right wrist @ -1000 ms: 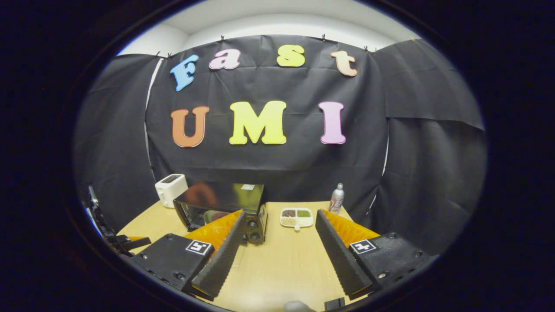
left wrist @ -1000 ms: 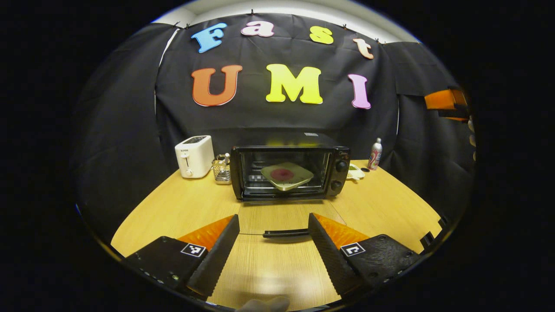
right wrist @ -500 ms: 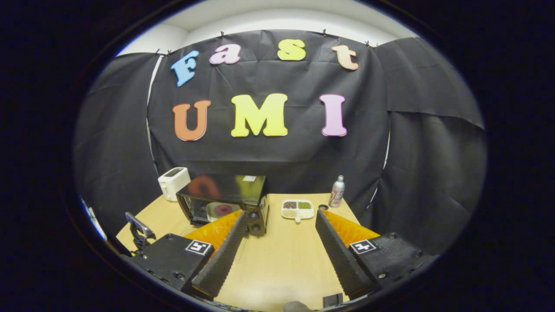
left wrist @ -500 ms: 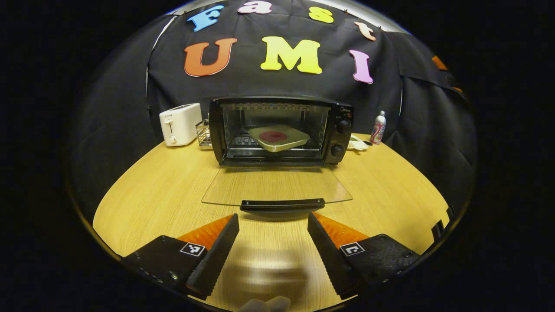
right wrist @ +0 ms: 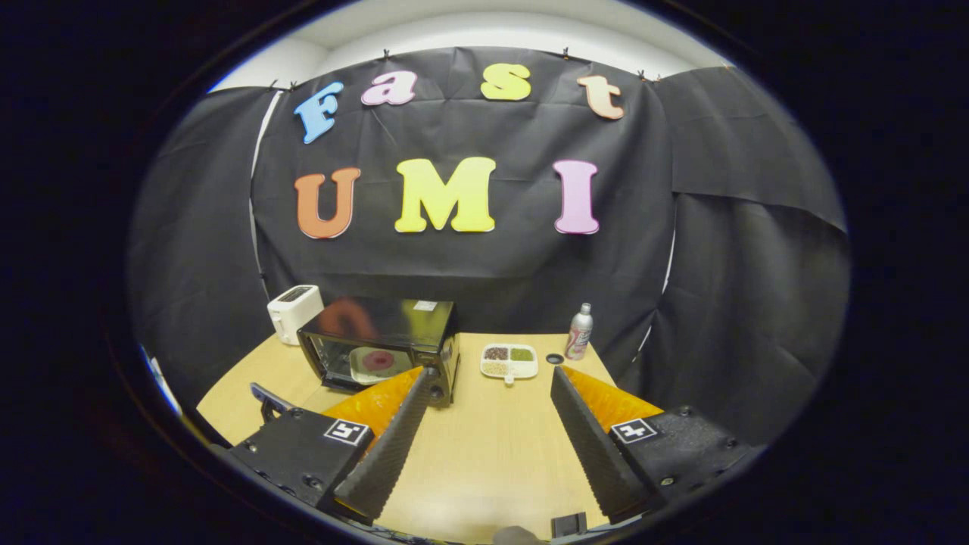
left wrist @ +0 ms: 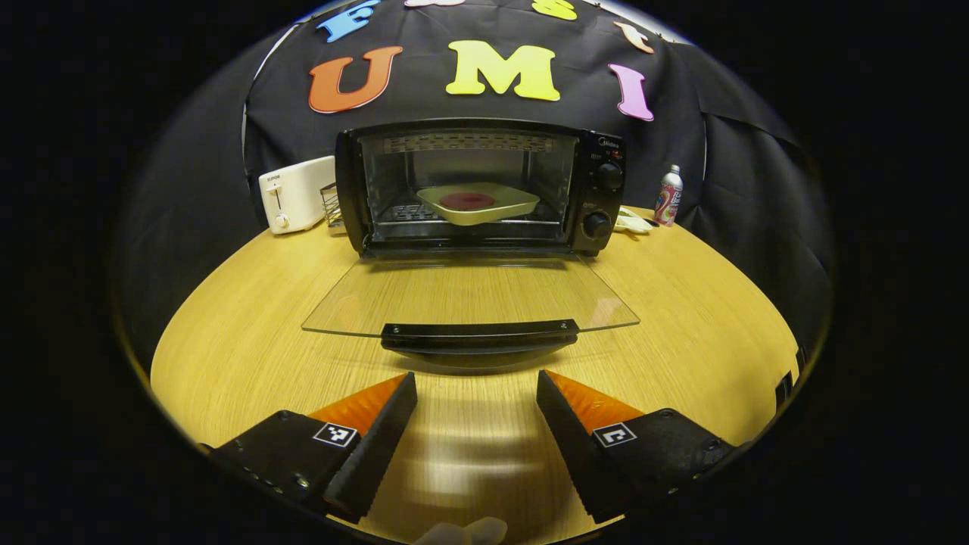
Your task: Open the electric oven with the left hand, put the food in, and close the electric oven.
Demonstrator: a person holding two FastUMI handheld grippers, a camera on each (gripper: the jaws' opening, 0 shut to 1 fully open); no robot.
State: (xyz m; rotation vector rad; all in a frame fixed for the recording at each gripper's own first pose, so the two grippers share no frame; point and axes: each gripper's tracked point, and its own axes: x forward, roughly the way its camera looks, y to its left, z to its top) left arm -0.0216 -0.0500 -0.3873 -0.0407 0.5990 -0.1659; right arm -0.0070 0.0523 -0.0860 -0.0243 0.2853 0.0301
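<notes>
The black electric oven (left wrist: 598, 189) stands at the back of the wooden table with its glass door (left wrist: 469, 295) folded down flat. A pale square plate with a dark red round of food (left wrist: 468, 200) rests on the rack inside. The door's black handle (left wrist: 478, 331) lies just ahead of my left gripper (left wrist: 477, 382), which is open and low over the table, touching nothing. In the right gripper view the oven (right wrist: 378, 337) is at the left, the plate showing inside. My right gripper (right wrist: 492, 378) hangs open and higher, holding nothing.
A white toaster (left wrist: 291, 193) and a wire rack (left wrist: 329, 214) stand left of the oven. To its right are a divided white dish of grains (right wrist: 509, 361), a small dark lid (right wrist: 555, 358) and a spray can (right wrist: 579, 331). Black cloth walls the booth.
The left gripper has dropped lower and moved toward the oven, so the door handle and the oven loom larger. The right gripper has shifted slightly, staying open.
</notes>
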